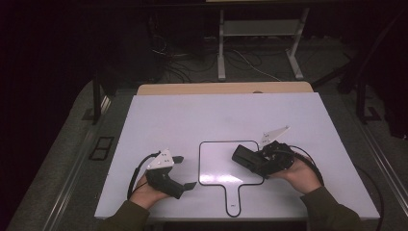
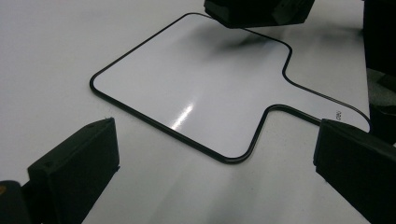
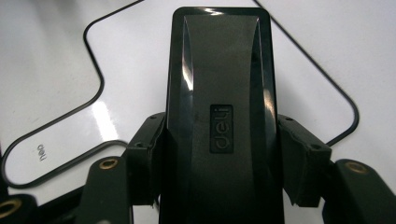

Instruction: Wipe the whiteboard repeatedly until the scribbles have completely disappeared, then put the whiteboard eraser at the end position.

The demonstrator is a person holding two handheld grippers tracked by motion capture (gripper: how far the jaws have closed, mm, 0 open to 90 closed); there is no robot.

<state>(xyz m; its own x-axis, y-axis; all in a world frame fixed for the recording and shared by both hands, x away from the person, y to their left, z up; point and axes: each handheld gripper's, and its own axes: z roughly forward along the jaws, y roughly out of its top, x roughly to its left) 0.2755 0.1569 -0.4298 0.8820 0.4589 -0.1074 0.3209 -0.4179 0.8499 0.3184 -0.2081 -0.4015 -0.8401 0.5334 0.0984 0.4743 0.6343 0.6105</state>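
A small white paddle-shaped whiteboard [image 1: 216,166] with a thin black rim lies flat on the white table, handle toward the near edge. My right gripper [image 1: 253,161] is shut on a black block-shaped eraser [image 1: 242,155], held just above the board's right part. In the right gripper view the jaws clamp the eraser [image 3: 219,84] by its long sides, with the whiteboard [image 3: 60,88] beneath. My left gripper [image 1: 186,172] rests open at the board's left, nothing between its jaws. The left gripper view looks across the whiteboard [image 2: 196,88] to the eraser [image 2: 252,11] at the top edge.
The white table top [image 1: 168,120] has bare room behind and at both sides of the board. A wooden edge [image 1: 221,88] shows at its far side. Beyond, on the dark floor, lie cables [image 1: 183,67] and a white desk frame [image 1: 221,53].
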